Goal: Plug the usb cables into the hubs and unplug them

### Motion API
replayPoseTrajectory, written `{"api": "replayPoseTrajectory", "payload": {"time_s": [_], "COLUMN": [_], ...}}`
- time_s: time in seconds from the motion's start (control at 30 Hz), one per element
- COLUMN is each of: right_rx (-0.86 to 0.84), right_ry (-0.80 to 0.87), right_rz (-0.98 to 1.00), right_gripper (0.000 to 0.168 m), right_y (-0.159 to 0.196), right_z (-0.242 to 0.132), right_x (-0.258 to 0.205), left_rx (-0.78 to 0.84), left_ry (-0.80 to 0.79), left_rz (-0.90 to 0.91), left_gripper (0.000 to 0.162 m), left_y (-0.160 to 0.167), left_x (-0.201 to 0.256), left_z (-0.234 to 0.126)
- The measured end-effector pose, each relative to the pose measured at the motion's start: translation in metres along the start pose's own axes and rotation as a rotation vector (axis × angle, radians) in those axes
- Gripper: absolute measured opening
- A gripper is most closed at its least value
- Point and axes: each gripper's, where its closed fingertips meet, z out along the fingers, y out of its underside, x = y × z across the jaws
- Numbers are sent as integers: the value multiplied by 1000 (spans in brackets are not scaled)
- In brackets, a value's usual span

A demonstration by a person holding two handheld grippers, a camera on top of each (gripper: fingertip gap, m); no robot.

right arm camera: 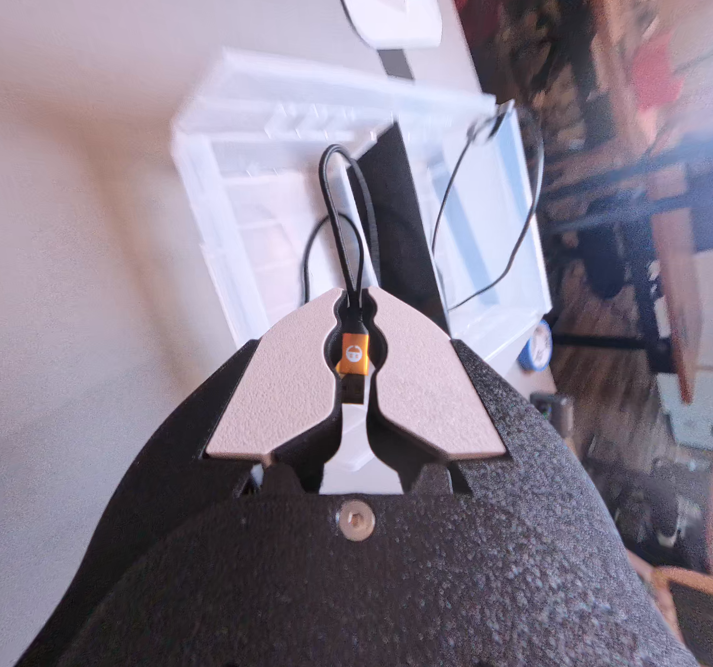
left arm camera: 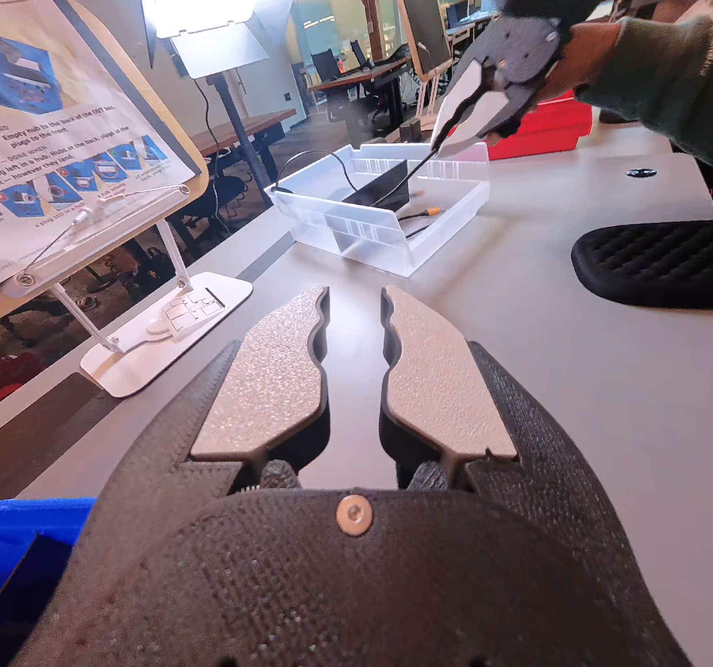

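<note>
On your far left a wooden-backed document stand (left arm camera: 88,115) with a printed sheet rises from its white base plate (left arm camera: 162,335) on the pale grey worktop (left arm camera: 521,397). Your left tongs (left arm camera: 355,297) hover low over bare worktop, released, with a clear gap between the beige textured fingers (left arm camera: 277,374) and nothing in them. Beyond them sits a clear plastic tray (left arm camera: 347,223) with a black divider panel (left arm camera: 382,189); an orange-ended cable (left arm camera: 432,211) lies inside it. To the right, a black mesh pad (left arm camera: 648,262) lies flat and a red bin (left arm camera: 551,123) stands behind. Your right tongs (right arm camera: 357,295), raised above the tray, are clenched on the orange USB plug with black braided cable (right arm camera: 355,355); its metal end points back toward the camera, and the cable loops down toward the tray.
</note>
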Motion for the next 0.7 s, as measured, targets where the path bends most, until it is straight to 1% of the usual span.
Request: {"api": "replayPoseTrajectory", "payload": {"time_s": [0.03, 0.07, 0.13, 0.2, 0.3, 0.43, 0.5, 0.57, 0.63, 0.7], "right_rx": [-25, -26, 28, 141, 354, 588, 657, 676, 687, 688], "right_ry": [8, 8, 11, 19, 35, 16, -43, -88, -133, -155], "right_rz": [34, 69, 145, 209, 327, 622, 725, 766, 776, 754], "right_gripper": [10, 19, 28, 31, 32, 32, 31, 31, 31, 31], "right_y": [11, 16, 11, -8, -49, -93, -111, -123, -134, -140], "right_z": [12, 21, 25, 18, -2, -23, -26, -23, -19, -13], "right_x": [4, 7, 12, 15, 16, 3, -17, -39, -59, -74], "left_rx": [-9, -15, -26, -29, -49, -45, -12, -4, -54, -167], "left_ry": [-3, -9, -25, -36, -72, -142, -200, -297, -399, -474], "left_rz": [3, 6, 3, -16, -47, -105, -162, -206, -225, -239], "left_gripper": [25, 25, 25, 25, 25, 25, 26, 26, 26, 29], "left_y": [2, 3, 5, 7, 14, 13, 3, -6, -5, 6], "left_x": [0, -1, -5, -11, -24, -49, -72, -105, -144, -183], "left_z": [1, 1, 1, 0, -1, -12, -27, -49, -75, -95]}}
